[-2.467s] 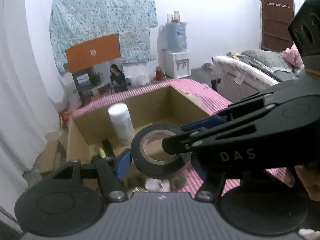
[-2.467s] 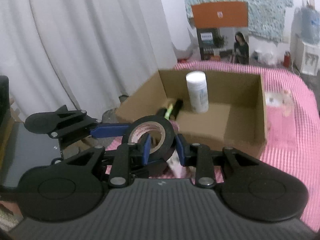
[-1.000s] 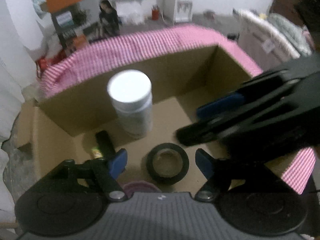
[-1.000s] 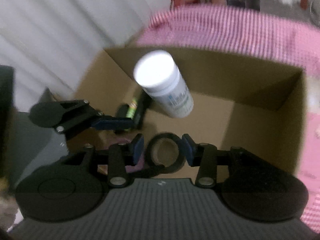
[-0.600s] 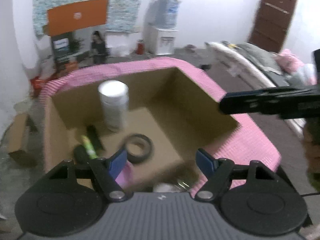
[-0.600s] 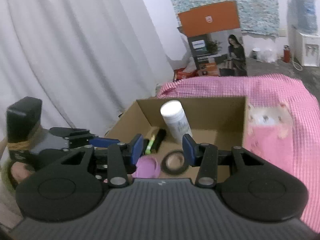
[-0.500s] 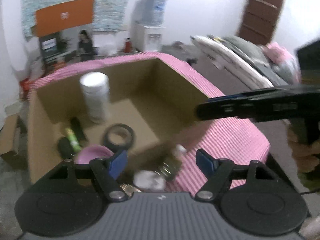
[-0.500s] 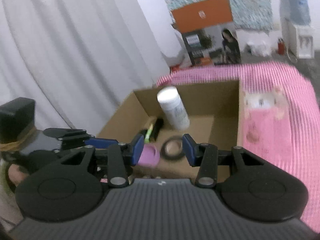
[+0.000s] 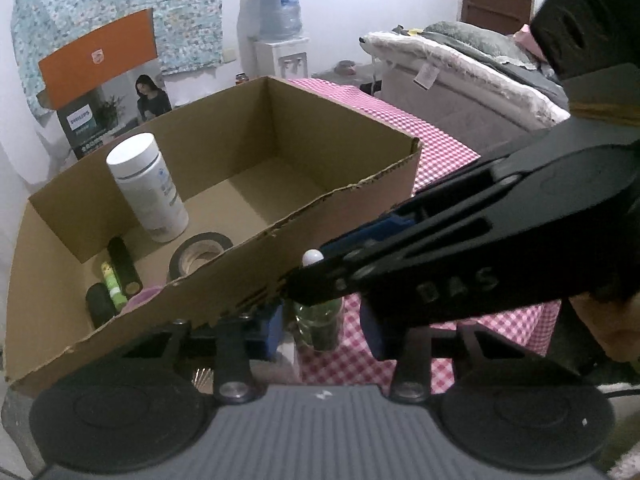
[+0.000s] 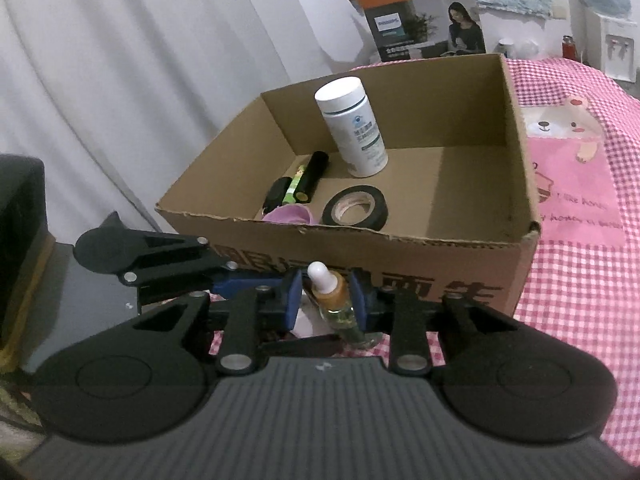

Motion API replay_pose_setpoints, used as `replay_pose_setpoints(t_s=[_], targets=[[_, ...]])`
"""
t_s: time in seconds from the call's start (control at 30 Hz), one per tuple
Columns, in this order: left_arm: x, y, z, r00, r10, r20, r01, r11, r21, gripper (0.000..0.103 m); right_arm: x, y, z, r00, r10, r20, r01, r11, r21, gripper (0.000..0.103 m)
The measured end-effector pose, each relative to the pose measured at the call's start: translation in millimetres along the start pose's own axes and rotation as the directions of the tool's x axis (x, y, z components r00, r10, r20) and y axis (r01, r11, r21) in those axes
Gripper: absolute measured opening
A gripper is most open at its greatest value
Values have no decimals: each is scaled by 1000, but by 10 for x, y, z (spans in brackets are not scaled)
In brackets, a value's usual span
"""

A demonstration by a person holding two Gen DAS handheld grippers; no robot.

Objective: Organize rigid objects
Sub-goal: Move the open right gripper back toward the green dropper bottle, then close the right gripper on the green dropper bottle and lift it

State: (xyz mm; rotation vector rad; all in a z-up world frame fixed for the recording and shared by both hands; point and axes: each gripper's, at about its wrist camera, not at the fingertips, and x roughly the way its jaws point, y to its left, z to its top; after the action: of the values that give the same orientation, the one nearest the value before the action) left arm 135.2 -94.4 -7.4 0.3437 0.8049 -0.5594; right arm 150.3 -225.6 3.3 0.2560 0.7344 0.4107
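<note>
A small dropper bottle with a white tip and amber contents stands on the checked cloth in front of the cardboard box. My right gripper is closing, and its blue pads sit against the bottle's sides. In the left wrist view the bottle stands between the blue pads of my left gripper. That gripper is closing too, with a gap on each side of the bottle. One of the right gripper's fingers crosses over the bottle's top. Inside the box lie a black tape roll, a white canister and a purple cup.
Black tubes and a green stick lie at the box's left end. The box's front wall rises just beyond the bottle. Pink checked cloth runs to the right. A white curtain hangs on the left.
The tape roll, held above the box earlier, now lies inside it. Both grippers have drawn back to the box's front and dropped around the dropper bottle, with their jaws narrower.
</note>
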Motion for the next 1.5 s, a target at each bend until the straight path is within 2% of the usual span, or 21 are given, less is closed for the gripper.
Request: replay_pose_setpoints(t_s=[0.27, 0.4, 0.57, 0.67, 0.83, 1.1, 1.3, 1.5], targets=[[101, -15, 8, 1000, -6, -8, 6, 1000, -12, 38, 9, -44, -4, 1000, 5, 10, -5, 1000, 1, 22], [97, -36, 12, 999, -44, 0, 44, 998, -36, 38, -43, -68, -25, 1000, -9, 9, 9, 1000, -3, 22], [101, -151, 14, 996, -89, 15, 90, 996, -19, 38, -162, -130, -67, 999, -41, 4, 41, 999, 9, 22], [121, -226, 15, 997, -72, 13, 72, 997, 10, 38, -219, -173, -101, 999, -44, 4, 44, 999, 27, 22], [235, -306, 7, 1000, -5, -7, 5, 998, 61, 38, -216, -176, -116, 999, -44, 5, 44, 999, 32, 22], [290, -292, -42, 1000, -16, 11, 15, 999, 30, 34, -187, -171, -117, 999, -36, 3, 36, 999, 32, 22], [190, -265, -50, 1000, -26, 12, 26, 1000, 4, 33, -210, -107, -117, 999, -34, -1, 34, 999, 22, 22], [-213, -185, 86, 998, -45, 53, 46, 999, -15, 33, -450, 34, 3, 1000, 12, 22, -12, 1000, 20, 22]])
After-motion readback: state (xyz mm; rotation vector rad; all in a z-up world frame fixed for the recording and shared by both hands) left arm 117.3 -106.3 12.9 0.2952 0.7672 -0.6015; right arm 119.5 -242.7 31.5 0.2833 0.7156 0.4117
